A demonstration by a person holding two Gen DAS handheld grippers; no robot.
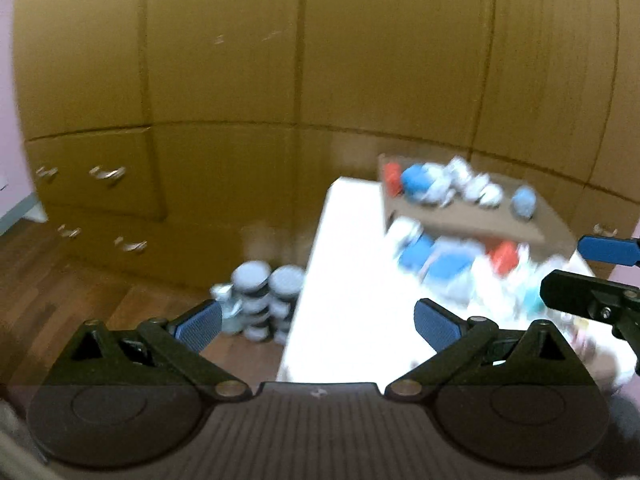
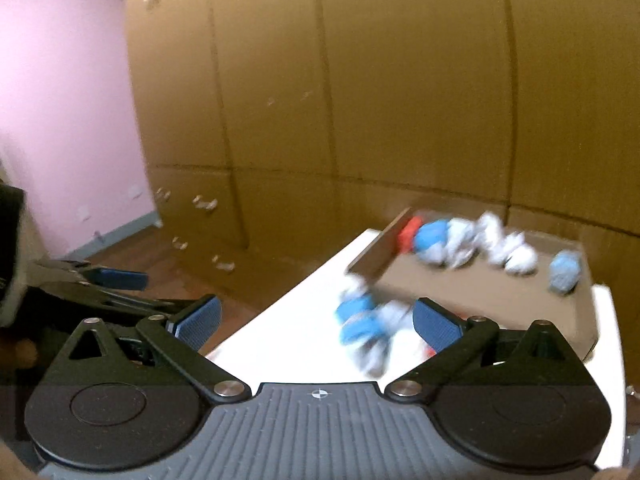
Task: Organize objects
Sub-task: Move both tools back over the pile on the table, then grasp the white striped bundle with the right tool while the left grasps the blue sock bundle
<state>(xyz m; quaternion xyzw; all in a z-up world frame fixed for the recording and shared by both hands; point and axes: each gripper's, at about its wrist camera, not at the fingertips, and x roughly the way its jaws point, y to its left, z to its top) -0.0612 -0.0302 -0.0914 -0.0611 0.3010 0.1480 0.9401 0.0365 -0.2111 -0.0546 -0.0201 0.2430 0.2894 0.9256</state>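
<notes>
- Brown wardrobe doors [image 2: 400, 80] filled the background, a pink wall [image 2: 60, 100] to one side, and the white table [image 1: 352, 280] stood in front of me, everything smeared by motion blur.
- The task's things sat in two lots: red, blue and white bundles in the cardboard box [image 2: 500, 300] at the table's far end, and a loose pile of blue, white and red pieces [image 2: 372, 332] on the tabletop just in front of it.
- My left gripper [image 1: 318, 322] was spread wide and held nothing.
- My right gripper [image 2: 318, 322] was just as wide, also empty, with the pile near its right pad.
- Beside the table, stacked round tins [image 1: 264, 300] stood on the wooden floor [image 1: 60, 280].
- I judged myself between picks; next I needed to steady up, choose one loose piece and close on it.
</notes>
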